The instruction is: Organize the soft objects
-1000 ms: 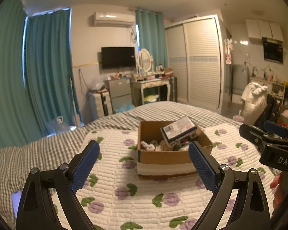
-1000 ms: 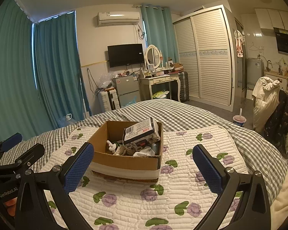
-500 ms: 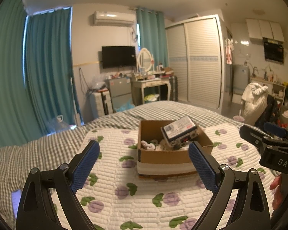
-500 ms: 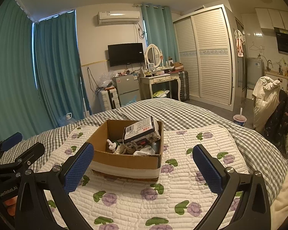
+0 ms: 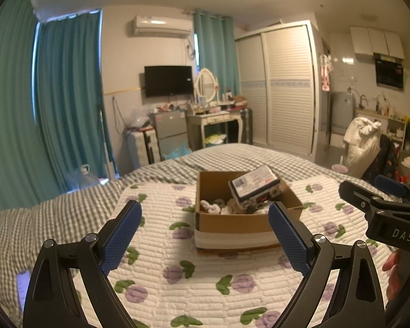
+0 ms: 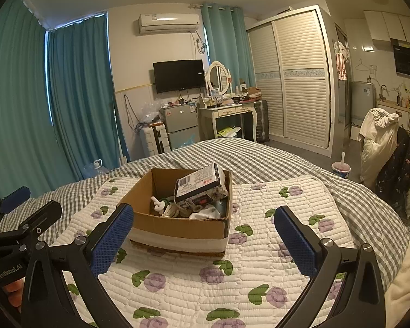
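Note:
An open cardboard box (image 5: pixel 232 222) stands on a white quilt with purple flowers (image 5: pixel 177 273). It also shows in the right wrist view (image 6: pixel 177 227). Inside lie a dark pack with a white label (image 5: pixel 254 184) (image 6: pixel 198 184) leaning on the far rim, and several white and grey soft items (image 5: pixel 218 206) (image 6: pixel 205 213). My left gripper (image 5: pixel 205 235) is open and empty, just short of the box. My right gripper (image 6: pixel 203 237) is open and empty, in front of the box's near wall. Each gripper shows at the edge of the other's view.
The quilt lies on a grey checked bedspread (image 6: pixel 259 158). A phone (image 5: pixel 23 287) lies at the bed's left edge. Beyond the bed stand teal curtains (image 6: pixel 76 95), a dressing table (image 6: pixel 227 112), a wardrobe (image 6: pixel 300 82) and a chair with clothes (image 6: pixel 380 142).

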A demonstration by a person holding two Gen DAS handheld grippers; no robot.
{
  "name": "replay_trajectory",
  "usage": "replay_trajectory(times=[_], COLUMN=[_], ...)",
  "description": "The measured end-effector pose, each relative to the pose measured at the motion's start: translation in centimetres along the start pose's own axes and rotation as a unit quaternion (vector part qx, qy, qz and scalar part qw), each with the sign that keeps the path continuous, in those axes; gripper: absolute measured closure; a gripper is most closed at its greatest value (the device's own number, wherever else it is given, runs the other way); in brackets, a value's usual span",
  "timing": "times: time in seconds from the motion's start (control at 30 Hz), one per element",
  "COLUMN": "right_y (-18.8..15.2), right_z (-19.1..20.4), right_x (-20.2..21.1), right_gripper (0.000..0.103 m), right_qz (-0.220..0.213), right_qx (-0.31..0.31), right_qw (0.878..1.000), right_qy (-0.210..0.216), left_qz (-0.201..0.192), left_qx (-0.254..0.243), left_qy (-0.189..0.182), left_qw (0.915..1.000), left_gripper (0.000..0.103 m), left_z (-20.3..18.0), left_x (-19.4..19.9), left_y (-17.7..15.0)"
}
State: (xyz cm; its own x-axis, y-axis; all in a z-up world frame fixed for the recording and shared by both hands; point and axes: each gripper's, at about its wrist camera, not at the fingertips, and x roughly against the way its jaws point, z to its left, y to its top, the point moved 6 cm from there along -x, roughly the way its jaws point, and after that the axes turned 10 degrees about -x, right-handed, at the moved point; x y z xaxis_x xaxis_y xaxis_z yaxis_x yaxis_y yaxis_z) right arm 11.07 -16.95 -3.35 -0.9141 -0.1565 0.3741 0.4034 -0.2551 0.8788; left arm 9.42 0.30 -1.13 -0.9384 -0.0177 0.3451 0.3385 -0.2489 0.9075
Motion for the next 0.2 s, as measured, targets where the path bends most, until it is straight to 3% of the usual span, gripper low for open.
replay_trajectory(times=[0.2], right_y=[-0.07], right_z=[-0.1], right_x=[-0.04], right_gripper=[0.0], right_qz=[0.001], right_qx=[0.0], right_qw=[1.0], right_qy=[-0.002], left_qz=[0.0], left_qx=[-0.001], left_qy=[0.001], left_qw=[1.0], left_gripper=[0.008], left_z=[-0.14], left_x=[0.04], left_y=[-0.03])
